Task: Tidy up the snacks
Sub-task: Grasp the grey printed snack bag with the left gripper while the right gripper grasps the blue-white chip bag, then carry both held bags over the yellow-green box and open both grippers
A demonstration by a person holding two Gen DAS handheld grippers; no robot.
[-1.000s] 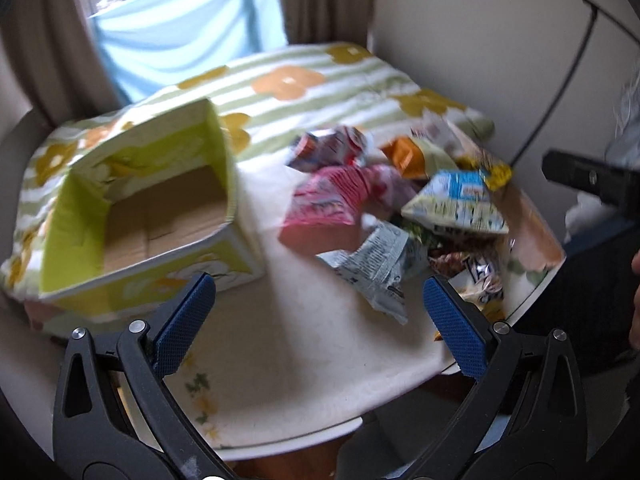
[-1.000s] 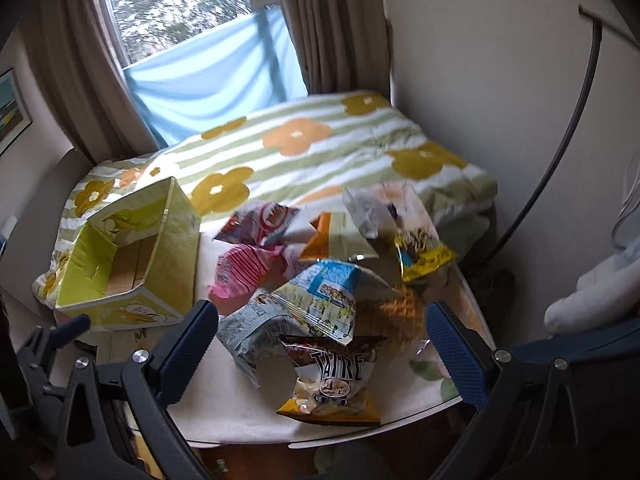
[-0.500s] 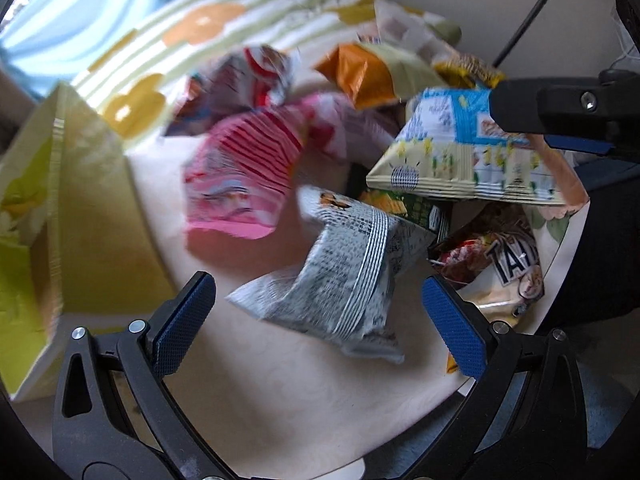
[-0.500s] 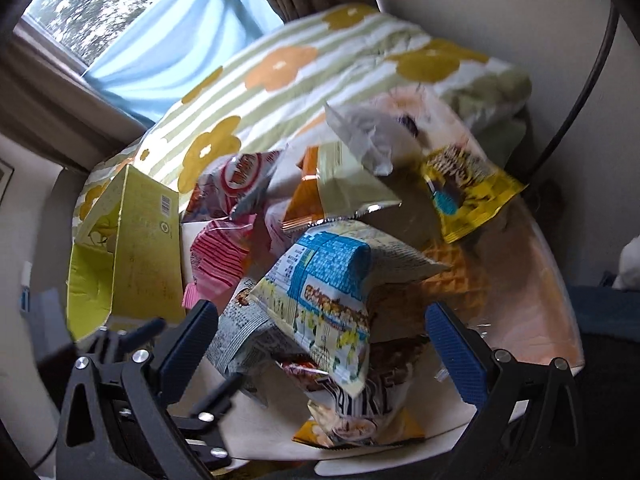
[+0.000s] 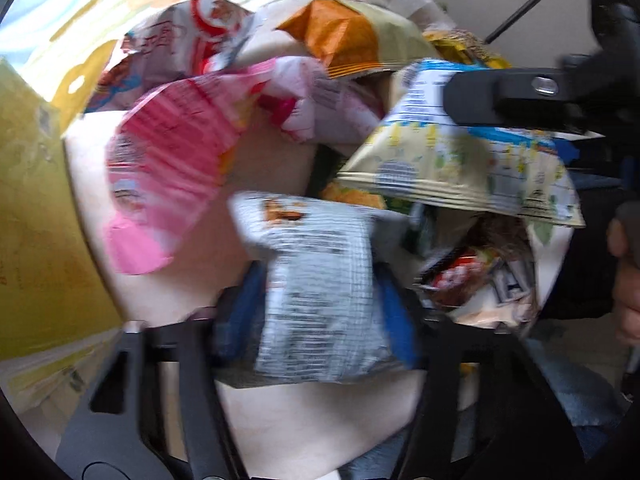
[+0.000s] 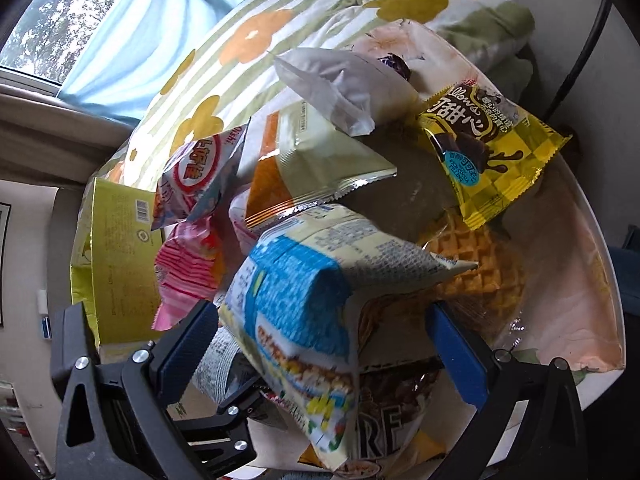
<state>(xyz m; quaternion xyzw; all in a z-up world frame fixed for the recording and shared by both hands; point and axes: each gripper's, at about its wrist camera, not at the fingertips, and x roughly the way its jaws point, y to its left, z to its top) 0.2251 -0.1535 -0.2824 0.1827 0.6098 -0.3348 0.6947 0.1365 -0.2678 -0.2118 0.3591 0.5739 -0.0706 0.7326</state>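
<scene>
The grey-and-white snack bag (image 5: 316,292) sits at 6 o'clock in the left wrist view, on the worktop (image 5: 276,160). A second ago the left tongs (image 5: 316,312) were spread wide above it; now they're closing, pads pinching its sides. The right tongs (image 6: 320,344) stay spread around the blue-and-cream bag (image 6: 296,296). Yellow box (image 5: 36,220) waits at 9 o'clock, likely next stop.
</scene>
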